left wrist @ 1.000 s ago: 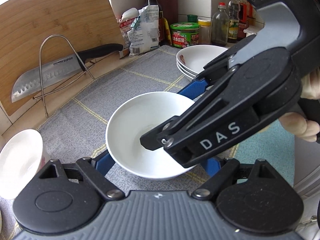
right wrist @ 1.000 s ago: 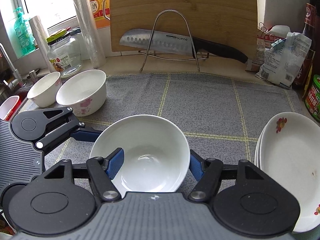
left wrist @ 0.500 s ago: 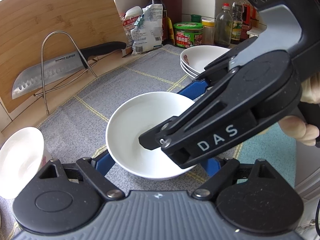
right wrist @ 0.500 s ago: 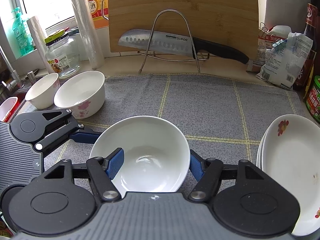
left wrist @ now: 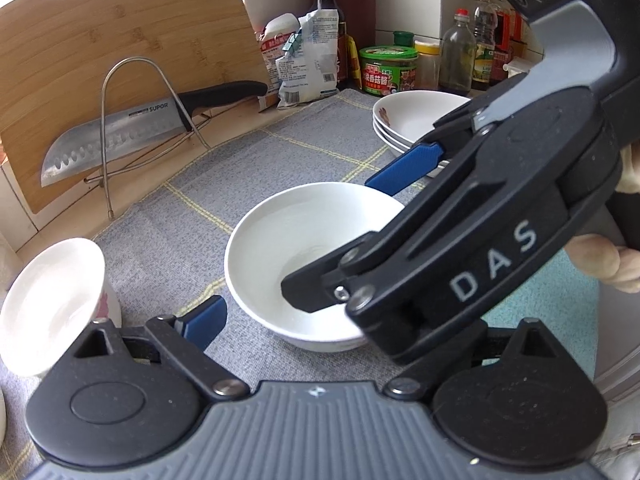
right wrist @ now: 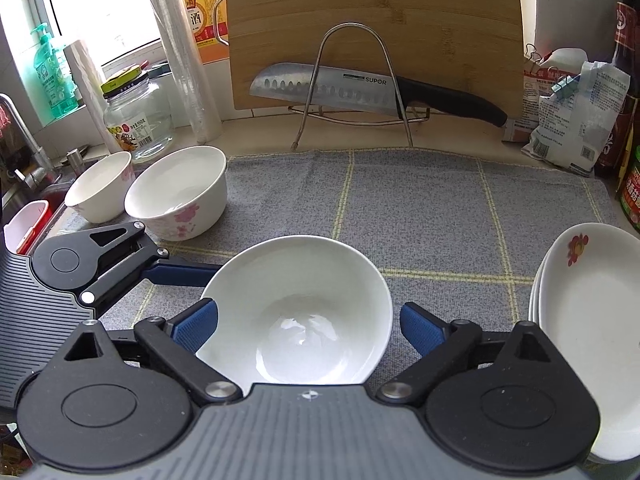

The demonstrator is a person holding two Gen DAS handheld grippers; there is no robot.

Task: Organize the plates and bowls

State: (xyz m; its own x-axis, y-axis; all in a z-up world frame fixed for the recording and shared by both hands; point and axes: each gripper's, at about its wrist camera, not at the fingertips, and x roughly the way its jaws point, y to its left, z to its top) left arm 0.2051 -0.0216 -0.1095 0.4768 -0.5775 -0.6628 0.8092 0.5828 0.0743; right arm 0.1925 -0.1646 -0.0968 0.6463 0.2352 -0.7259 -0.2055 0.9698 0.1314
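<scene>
Grey mat (right wrist: 420,208): both tongs (right wrist: 308,328) (left wrist: 320,312) angled down, just opened, straddling white bowl (right wrist: 296,312), pads off.

left wrist: close above mat, angled down, facing right-back toward bottles | right wrist: close, angled down, facing straight at cutting board (right wrist: 376,32) | shared: white bowl (left wrist: 304,256), knife (left wrist: 132,136), plate stack (right wrist: 592,320), grey mat (right wrist: 420,200)
</scene>
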